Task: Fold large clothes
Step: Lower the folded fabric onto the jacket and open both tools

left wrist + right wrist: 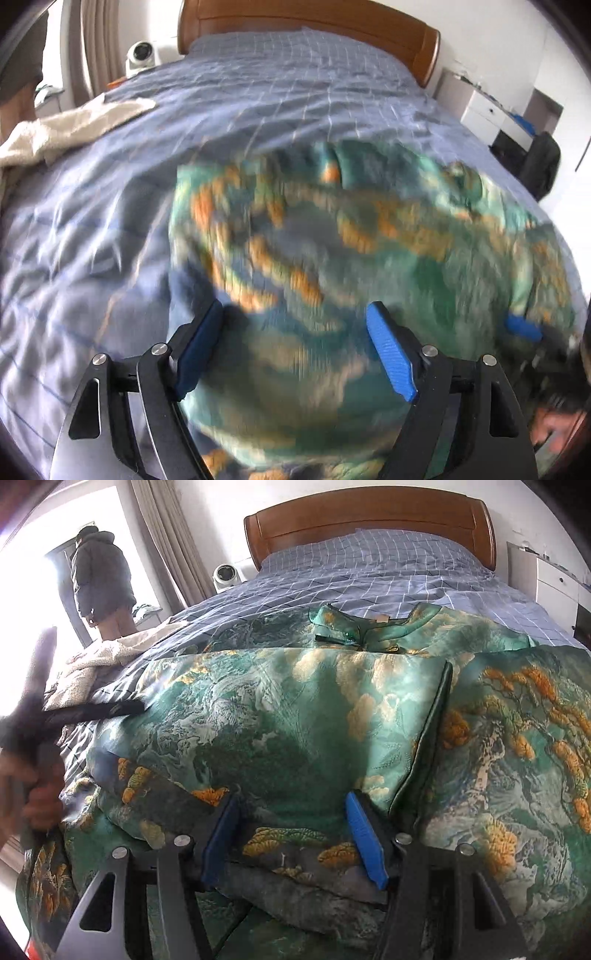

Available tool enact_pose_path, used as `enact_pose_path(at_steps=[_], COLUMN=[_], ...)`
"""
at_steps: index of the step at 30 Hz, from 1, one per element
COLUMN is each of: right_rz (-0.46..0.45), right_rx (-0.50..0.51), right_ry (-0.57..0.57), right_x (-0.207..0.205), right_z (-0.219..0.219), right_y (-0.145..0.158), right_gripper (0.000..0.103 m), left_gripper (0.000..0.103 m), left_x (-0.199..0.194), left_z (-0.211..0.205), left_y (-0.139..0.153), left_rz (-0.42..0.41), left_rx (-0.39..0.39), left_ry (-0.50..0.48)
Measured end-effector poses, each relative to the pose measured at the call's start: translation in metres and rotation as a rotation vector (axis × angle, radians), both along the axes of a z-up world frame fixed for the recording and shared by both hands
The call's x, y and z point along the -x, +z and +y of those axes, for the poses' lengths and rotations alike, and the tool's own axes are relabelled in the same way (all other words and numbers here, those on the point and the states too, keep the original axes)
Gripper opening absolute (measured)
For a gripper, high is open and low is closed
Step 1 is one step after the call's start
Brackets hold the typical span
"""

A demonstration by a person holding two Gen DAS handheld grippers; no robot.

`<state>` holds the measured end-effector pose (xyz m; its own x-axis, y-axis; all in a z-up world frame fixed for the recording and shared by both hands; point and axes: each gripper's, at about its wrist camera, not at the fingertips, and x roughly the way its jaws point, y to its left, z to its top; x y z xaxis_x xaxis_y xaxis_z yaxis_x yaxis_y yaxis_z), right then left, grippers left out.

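A large green padded garment (303, 716) with orange and cream landscape print lies on the bed, collar (354, 627) toward the headboard, one side folded over the middle. It also fills the left wrist view (351, 240), blurred. My left gripper (295, 314) is open above the garment's near part, nothing between its blue fingers. My right gripper (291, 801) is open, low over the garment's near folded edge, fabric lying between its fingers. The right gripper's blue finger (522, 326) shows at the right in the left wrist view. The left gripper (122, 709) shows as a dark blur at the garment's left edge.
The bed has a blue checked cover (369, 565) and a wooden headboard (369, 513). A cream fleece garment (66, 125) lies at the bed's left side. A white camera (226, 575) stands beside the bed. A person (99, 576) stands by the window. White furniture (491, 114) stands at right.
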<state>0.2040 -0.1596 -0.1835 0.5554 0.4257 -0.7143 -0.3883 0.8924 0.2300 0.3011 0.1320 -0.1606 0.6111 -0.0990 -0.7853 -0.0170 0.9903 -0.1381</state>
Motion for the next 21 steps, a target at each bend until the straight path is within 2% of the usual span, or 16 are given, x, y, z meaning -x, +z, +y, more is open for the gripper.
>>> enact_pose_path(at_steps=[1,4,7,10,13,15,17,18,21], right_rz=[-0.001,0.002,-0.012,-0.02,-0.033,-0.034,-0.024,-0.001,0.072], right_rx=[-0.006,-0.008,0.045,0.054,0.076,0.097,0.099,0.088,0.04], right_ry=[0.001,0.001,-0.003,-0.005,-0.026,-0.047,-0.039,-0.029,-0.006], right_x=[0.0,-0.001,0.0,0.002,0.012,0.027,0.056,0.072,0.131], right_z=[0.0,-0.001,0.006,0.007,0.006,0.003,-0.007,-0.015,-0.046], right_y=[-0.001,-0.001,0.0,0.004,0.018,0.031,0.045,0.049,0.05], right_gripper=[0.061,0.061,0.061,0.061,0.061,0.061,0.061,0.061,0.062], left_gripper=[0.081,0.083,0.085,0.085,0.087,0.089,0.089,0.089,0.095], left_x=[0.0,-0.005,-0.008,0.005,0.049,0.084,0.117,0.133,0.184], left_z=[0.0,-0.005,-0.015,-0.017,-0.016,-0.016,-0.021,-0.024,-0.038], left_y=[-0.011,-0.015,-0.011,0.002,0.019,0.016,0.01,0.008,0.003], left_rz=[-0.004,-0.025,-0.018,0.007,0.002,0.045,0.076,0.072,0.028], left_rx=[0.001,-0.021,-0.088,-0.108,-0.069,-0.021,-0.005,-0.008,-0.105], left_ry=[0.005,0.032,0.039,0.042,0.003,-0.036,-0.05,-0.06,-0.103])
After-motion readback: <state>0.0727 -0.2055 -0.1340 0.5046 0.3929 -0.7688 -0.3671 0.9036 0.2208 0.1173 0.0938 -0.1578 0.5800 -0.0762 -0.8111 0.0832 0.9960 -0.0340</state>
